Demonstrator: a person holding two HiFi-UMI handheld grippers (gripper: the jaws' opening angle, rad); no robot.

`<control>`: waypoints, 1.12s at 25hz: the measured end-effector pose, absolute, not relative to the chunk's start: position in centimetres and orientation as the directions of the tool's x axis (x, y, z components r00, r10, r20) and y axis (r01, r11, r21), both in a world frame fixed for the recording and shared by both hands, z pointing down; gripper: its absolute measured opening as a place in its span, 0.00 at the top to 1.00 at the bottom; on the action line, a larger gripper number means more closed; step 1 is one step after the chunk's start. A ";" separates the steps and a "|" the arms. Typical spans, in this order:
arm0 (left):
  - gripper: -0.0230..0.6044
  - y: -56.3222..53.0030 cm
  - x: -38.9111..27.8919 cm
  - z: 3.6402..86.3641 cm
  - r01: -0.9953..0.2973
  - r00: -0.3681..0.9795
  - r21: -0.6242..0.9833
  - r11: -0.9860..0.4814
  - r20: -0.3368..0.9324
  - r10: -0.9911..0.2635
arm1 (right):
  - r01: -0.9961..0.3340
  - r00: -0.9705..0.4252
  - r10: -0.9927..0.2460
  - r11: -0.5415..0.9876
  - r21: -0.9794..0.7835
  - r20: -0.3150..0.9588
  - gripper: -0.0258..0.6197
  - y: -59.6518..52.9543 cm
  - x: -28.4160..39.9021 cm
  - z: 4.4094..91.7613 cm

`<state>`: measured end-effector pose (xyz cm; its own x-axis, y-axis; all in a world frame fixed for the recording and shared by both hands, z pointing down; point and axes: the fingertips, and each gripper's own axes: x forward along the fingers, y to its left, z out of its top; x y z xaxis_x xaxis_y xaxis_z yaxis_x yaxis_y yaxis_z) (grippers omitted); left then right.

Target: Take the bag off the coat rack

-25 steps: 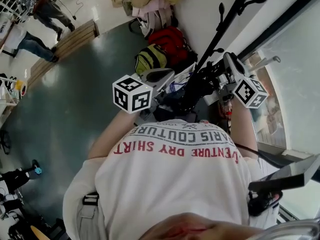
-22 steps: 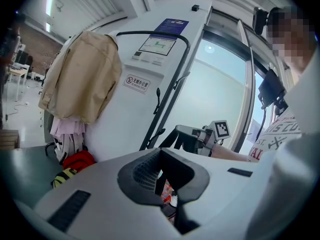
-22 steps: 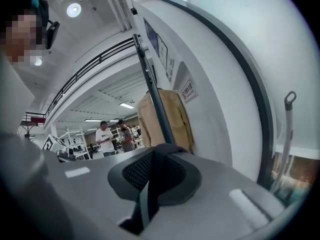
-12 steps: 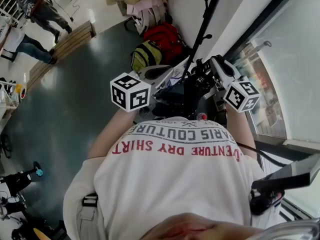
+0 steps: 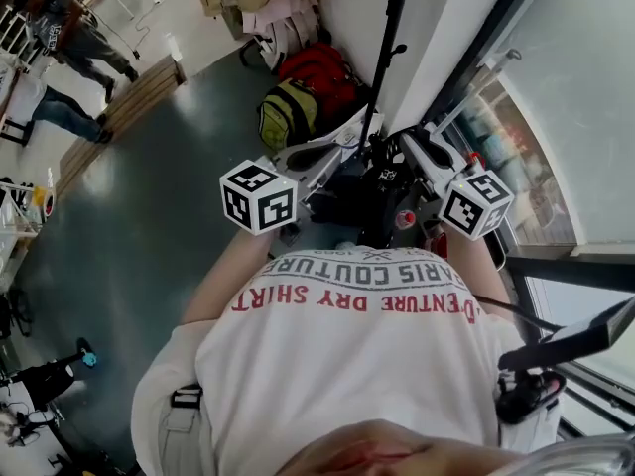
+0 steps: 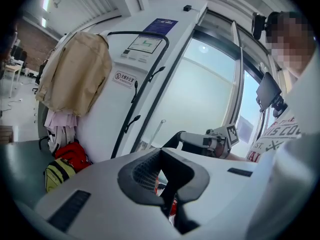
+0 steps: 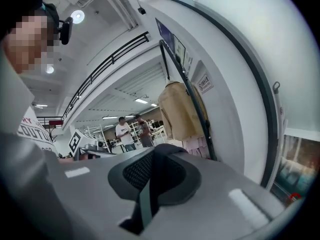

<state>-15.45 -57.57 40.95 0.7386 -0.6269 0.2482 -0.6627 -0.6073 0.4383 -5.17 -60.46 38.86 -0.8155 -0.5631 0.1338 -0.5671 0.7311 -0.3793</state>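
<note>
The black coat rack pole (image 5: 383, 58) rises against the white wall, its hooks showing in the left gripper view (image 6: 134, 91). A black bag (image 5: 359, 194) hangs between my two grippers, just in front of my chest. On the bag's left side my left gripper (image 5: 337, 155) is shut on a black strap (image 6: 170, 184). From the right side, my right gripper (image 5: 405, 147) is shut on a dark strap with a grey-green band (image 7: 146, 199). Something red (image 5: 405, 218) shows beside the bag.
A red bag (image 5: 322, 72) and a yellow-green backpack (image 5: 288, 112) lie on the floor by the rack's foot. A beige coat (image 6: 75, 74) hangs further along the wall. Glass doors (image 5: 556, 97) stand close on the right. People (image 5: 60, 18) stand far off at the left.
Both grippers and the bag have come slightly down and in towards my chest, the right one moving left. The view has shifted, so the rack pole looks more upright.
</note>
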 end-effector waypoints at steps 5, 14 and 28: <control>0.96 -51.6 -16.9 39.9 -0.633 0.765 0.443 -0.635 0.230 -0.602 | -0.566 -0.812 -0.576 0.735 -0.373 0.095 0.94 -52.5 -6.3 36.3; 0.96 -34.0 -22.7 39.7 -0.601 0.794 0.442 -0.666 0.236 -0.560 | -0.612 -0.759 -0.648 0.678 -0.407 0.063 0.94 -35.7 -9.6 34.5; 0.96 -12.3 -21.7 34.6 -0.596 0.796 0.420 -0.685 0.190 -0.576 | -0.599 -0.776 -0.625 0.693 -0.402 0.078 0.94 -13.6 -9.1 33.3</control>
<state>-21.73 -12.25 34.64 0.7955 -0.5755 0.1897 -0.5956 -0.6850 0.4195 -9.06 -13.59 33.26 -0.7763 -0.6255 0.0783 -0.5987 0.6927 -0.4022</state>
